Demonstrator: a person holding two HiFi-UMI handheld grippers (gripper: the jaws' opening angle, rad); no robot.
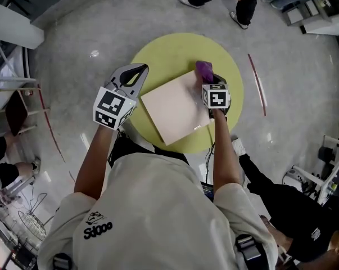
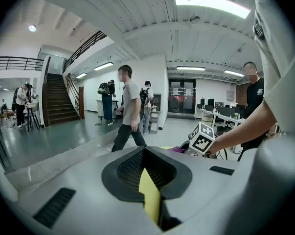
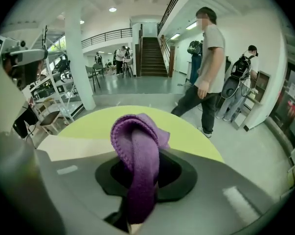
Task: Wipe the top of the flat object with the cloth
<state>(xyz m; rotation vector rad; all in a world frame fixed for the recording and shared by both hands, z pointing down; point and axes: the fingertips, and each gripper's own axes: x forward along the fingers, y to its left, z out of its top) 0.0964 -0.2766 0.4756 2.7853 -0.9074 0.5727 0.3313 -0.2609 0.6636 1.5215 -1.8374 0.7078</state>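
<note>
Two claws, one job. My right gripper point(image 1: 207, 82) is clamped on the purple cloth point(image 3: 136, 153), and a thick fold bulges out past the jaws. It sits at the far right corner of the flat object point(image 1: 175, 107), a pale square board lying on the round yellow-green table point(image 1: 169, 46). My left gripper point(image 1: 136, 71) hangs off the board's left side, jaws together on nothing. I judge the wiping is under way, though I cannot tell whether the cloth touches the board. Next I should press the fold down and sweep it across the top without shoving the board.

Nubby knit cloth point(image 3: 135, 165), matt flat object point(image 1: 175, 108), perhaps wood
</note>
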